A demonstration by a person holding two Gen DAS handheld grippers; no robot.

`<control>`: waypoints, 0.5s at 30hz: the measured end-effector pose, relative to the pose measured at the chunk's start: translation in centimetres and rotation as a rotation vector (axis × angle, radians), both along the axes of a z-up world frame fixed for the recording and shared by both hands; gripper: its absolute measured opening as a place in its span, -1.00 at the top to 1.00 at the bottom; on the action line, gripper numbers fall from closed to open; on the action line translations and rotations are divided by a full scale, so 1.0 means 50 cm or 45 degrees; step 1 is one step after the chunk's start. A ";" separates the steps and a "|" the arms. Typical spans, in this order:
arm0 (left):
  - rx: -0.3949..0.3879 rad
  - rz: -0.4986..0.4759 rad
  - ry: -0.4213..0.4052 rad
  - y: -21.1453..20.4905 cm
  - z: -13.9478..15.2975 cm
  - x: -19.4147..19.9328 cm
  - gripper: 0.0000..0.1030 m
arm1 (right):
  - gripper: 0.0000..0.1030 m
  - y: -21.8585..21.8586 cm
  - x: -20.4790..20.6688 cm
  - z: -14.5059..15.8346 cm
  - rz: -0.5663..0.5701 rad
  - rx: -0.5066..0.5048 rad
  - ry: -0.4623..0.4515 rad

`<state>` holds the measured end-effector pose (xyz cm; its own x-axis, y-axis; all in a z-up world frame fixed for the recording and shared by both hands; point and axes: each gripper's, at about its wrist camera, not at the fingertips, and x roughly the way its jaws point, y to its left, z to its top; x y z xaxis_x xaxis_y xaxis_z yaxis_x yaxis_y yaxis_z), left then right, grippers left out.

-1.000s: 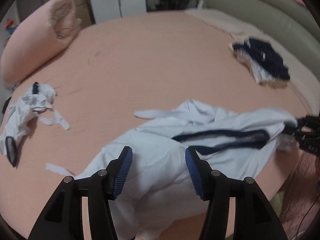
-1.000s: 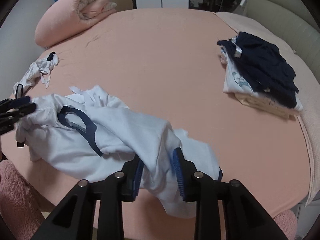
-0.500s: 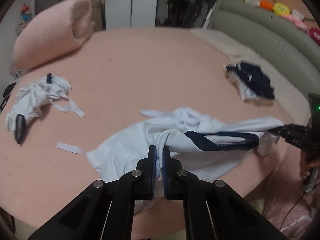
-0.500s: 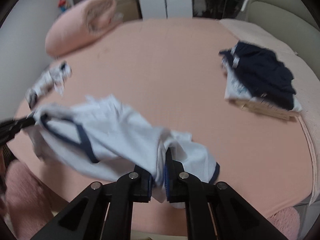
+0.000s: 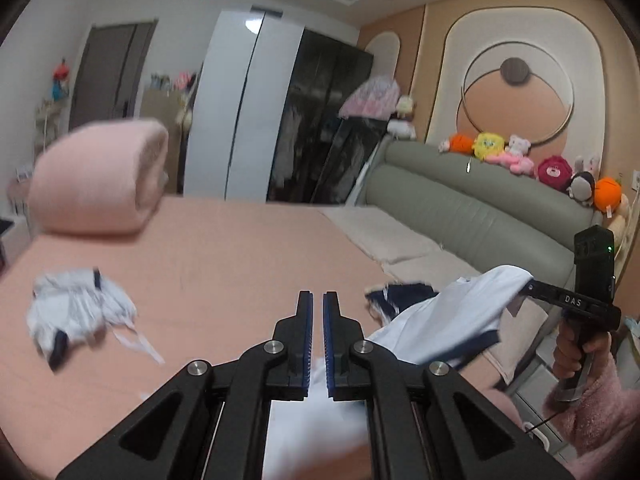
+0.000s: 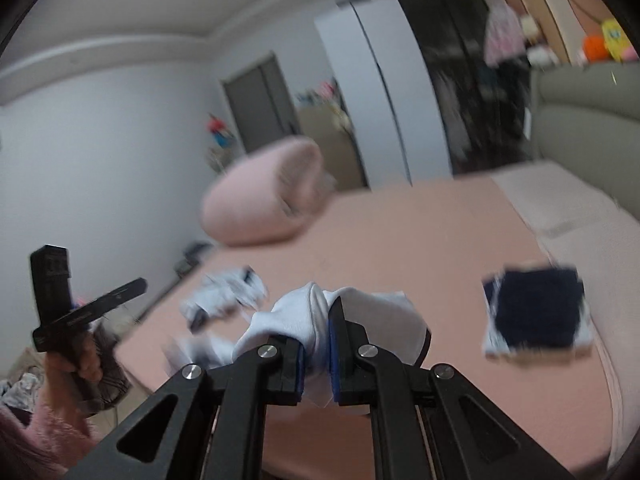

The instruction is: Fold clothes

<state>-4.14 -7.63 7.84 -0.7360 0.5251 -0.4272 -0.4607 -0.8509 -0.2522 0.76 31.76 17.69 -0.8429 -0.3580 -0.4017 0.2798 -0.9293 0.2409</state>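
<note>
The white shirt (image 5: 452, 320) with dark blue trim hangs in the air over the near edge of the bed (image 5: 224, 252), stretched between the two tongs. The right tongs (image 6: 318, 354) are clamped on a bunched fold of it; white cloth bulges up between the blue pads (image 6: 333, 344). The left tongs (image 5: 316, 340) stand nearly closed, with white cloth showing at the base of the narrow gap, so they seem to pinch the shirt low down, though the tips look bare.

The main risk, I judge, is on the left side: a grip so near the root of the tongs and on so little cloth could slip when the shirt is pulled taut or shaken out, dropping that corner off the bed's edge toward the floor. The right grip holds a thick wad, not a clean seam, so the shirt may come down twisted and fold crooked.

A swing toward the far right of the bed could brush the folded stack (image 6: 538, 312) and spoil it. The crumpled white garment (image 5: 76, 316), left of the shirt, lies apart and seems safe.
</note>
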 end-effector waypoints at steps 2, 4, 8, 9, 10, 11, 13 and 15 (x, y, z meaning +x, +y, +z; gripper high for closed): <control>0.000 -0.010 -0.006 -0.004 0.011 -0.009 0.93 | 0.86 -0.016 -0.021 -0.020 -0.061 0.098 -0.033; -0.005 -0.024 -0.138 0.000 -0.047 -0.037 0.92 | 0.86 -0.019 -0.053 -0.079 -0.105 0.114 -0.167; -0.130 -0.095 -0.446 0.048 -0.235 -0.071 0.92 | 0.86 -0.014 -0.084 -0.189 -0.128 0.060 -0.380; -0.143 -0.118 -0.518 0.063 -0.279 -0.076 0.91 | 0.86 -0.014 -0.085 -0.203 -0.133 0.059 -0.401; -0.158 -0.137 -0.576 0.080 -0.314 -0.080 0.90 | 0.86 -0.011 -0.087 -0.211 -0.133 0.046 -0.418; -0.173 -0.159 -0.628 0.098 -0.347 -0.082 0.85 | 0.86 -0.008 -0.087 -0.215 -0.131 0.040 -0.423; -0.202 -0.191 -0.699 0.131 -0.400 -0.078 0.60 | 0.86 0.002 -0.081 -0.216 -0.136 0.046 -0.422; -0.183 -0.259 -0.771 0.166 -0.446 -0.065 -0.09 | 0.86 0.004 -0.081 -0.217 -0.159 0.071 -0.412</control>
